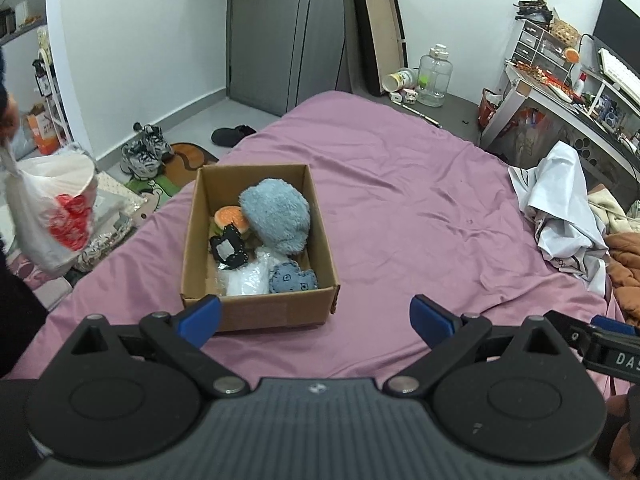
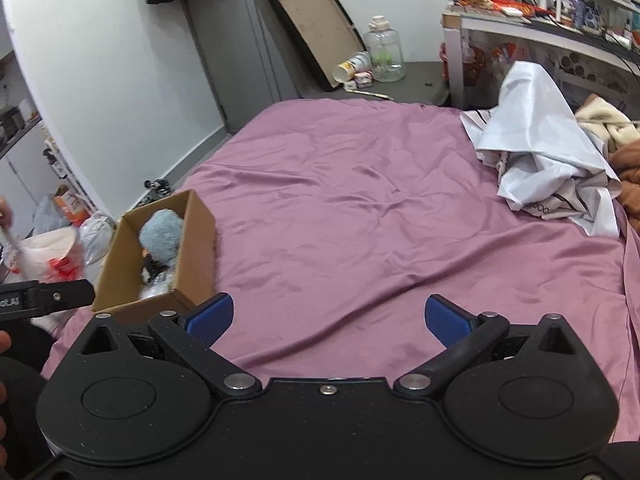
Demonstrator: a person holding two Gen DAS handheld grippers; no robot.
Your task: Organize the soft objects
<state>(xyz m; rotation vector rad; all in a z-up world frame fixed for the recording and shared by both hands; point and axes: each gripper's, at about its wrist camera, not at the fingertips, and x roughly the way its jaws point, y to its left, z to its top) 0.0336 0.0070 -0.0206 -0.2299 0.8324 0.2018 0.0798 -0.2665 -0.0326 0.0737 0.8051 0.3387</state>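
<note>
Left gripper (image 1: 316, 322): fingers spread wide, nothing between them. The box (image 1: 256, 312) sits on the bed (image 1: 400, 200) just ahead of the left finger (image 1: 200, 318), its near wall partly behind that fingertip. Inside lie a blue plush (image 1: 276, 220), a burger toy (image 1: 230, 218), a black toy (image 1: 228, 248), a white bag (image 1: 246, 278) and a blue pouch (image 1: 292, 278).

Right gripper (image 2: 328, 320): fingers spread wide, nothing between them, over bare sheet. The box lies ahead-left of its left finger (image 2: 212, 316). White cloth (image 2: 544, 152) lies far ahead-right.
</note>
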